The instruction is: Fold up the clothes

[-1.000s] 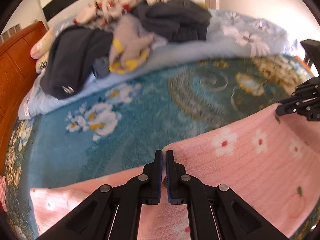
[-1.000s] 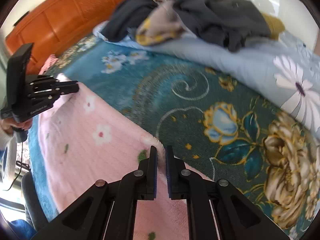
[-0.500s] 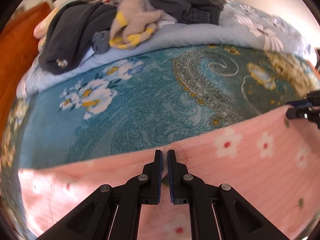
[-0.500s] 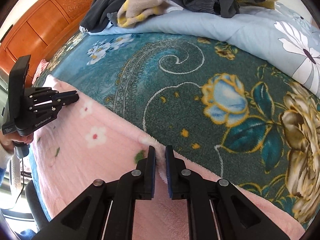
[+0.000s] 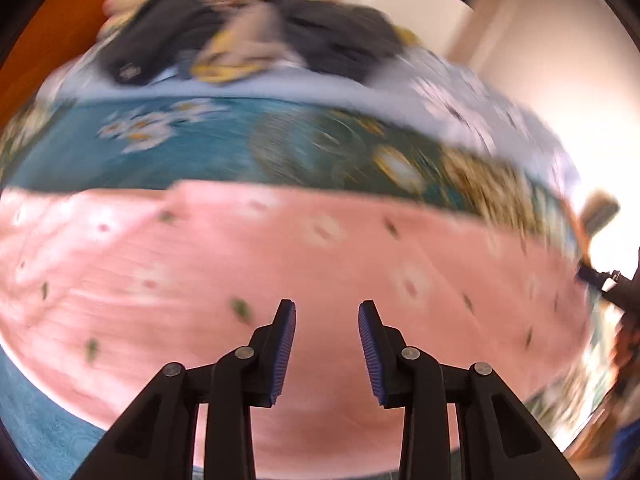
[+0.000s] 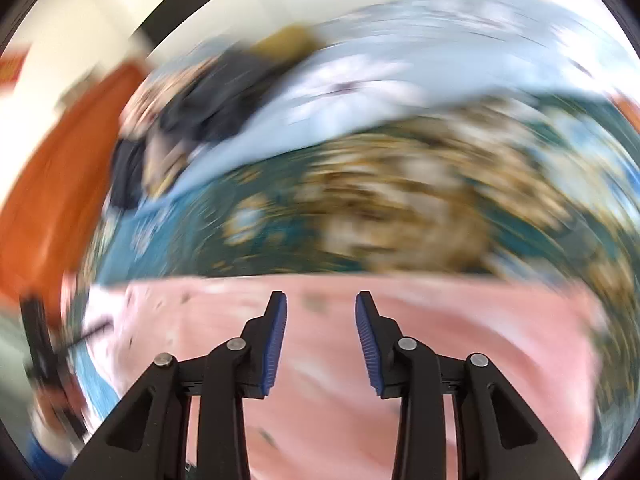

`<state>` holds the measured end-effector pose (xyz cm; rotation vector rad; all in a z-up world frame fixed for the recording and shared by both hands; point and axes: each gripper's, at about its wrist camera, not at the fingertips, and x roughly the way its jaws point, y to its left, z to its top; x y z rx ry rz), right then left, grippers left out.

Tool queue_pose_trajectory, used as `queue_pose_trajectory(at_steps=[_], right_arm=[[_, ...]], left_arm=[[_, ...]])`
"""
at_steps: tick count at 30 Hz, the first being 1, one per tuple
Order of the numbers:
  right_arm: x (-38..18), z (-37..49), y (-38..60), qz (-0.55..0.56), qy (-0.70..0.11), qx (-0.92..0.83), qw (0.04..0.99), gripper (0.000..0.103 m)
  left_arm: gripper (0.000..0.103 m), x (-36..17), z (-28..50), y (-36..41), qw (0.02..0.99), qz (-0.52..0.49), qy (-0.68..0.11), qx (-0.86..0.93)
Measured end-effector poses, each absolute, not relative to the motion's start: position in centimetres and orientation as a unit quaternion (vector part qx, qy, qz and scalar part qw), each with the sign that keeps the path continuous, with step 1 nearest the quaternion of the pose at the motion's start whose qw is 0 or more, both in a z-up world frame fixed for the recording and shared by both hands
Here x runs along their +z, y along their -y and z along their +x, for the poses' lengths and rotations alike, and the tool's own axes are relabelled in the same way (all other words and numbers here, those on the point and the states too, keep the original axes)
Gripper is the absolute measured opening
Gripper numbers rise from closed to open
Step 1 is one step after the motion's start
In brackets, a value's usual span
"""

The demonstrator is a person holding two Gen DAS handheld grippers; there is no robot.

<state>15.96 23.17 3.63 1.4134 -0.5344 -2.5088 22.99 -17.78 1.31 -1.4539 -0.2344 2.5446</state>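
Both views are heavily smeared by motion blur, so fine detail cannot be read. In the left wrist view the left gripper (image 5: 327,312) is seen with its blue-padded fingers (image 5: 285,344) spread apart and its jaws opening; nothing is pinched between them, and only the pink garment (image 5: 304,264) is visible through the gap, below the tips. The garment, pink with small flower and leaf prints, is laid flat across the teal floral bedspread (image 5: 224,148), its far edge running roughly straight across the frame. In the right wrist view the right gripper (image 6: 321,304) is likewise seen with jaws opening and pads parted, no cloth caught between them, and the same pink garment (image 6: 460,328) spread beneath. The right gripper is also glimpsed at the right edge of the left view (image 5: 604,280), near the garment's right end. Behind the garment, a pile of dark and grey clothes (image 5: 256,44) is noted on a pale blue quilt (image 6: 400,76). An orange-brown wooden headboard (image 6: 56,184) is recorded at the left of the right view. Whether either gripper touches the fabric cannot be told.
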Motion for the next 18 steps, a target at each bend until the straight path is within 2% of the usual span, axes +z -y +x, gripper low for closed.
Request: queue_pose_trajectory(at_steps=[3, 6, 9, 13, 18], right_arm=[[3.1, 20.2, -29.0, 0.475, 0.227, -0.849, 0.035, 0.044], [2.6, 24.6, -34.0, 0.461, 0.267, -0.846, -0.025, 0.047], [1.9, 28.1, -37.4, 0.444, 0.318, -0.836, -0.05, 0.05], [0.2, 31.3, -39.5, 0.431, 0.376, -0.819, -0.053, 0.061], [-2.2, 32.2, -38.9, 0.41, 0.446, -0.795, -0.018, 0.063]], left_arm=[[0.041, -0.8, 23.5, 14.8, 0.112, -0.517, 0.035, 0.848], [0.041, -1.9, 23.6, 13.7, 0.101, -0.521, 0.003, 0.848], [0.041, -1.4, 23.3, 14.5, 0.101, -0.523, 0.037, 0.845], [0.041, -0.2, 23.8, 17.2, 0.096, -0.491, 0.108, 0.859], [0.044, 1.1, 24.3, 25.1, 0.014, -0.459, 0.172, 0.872]])
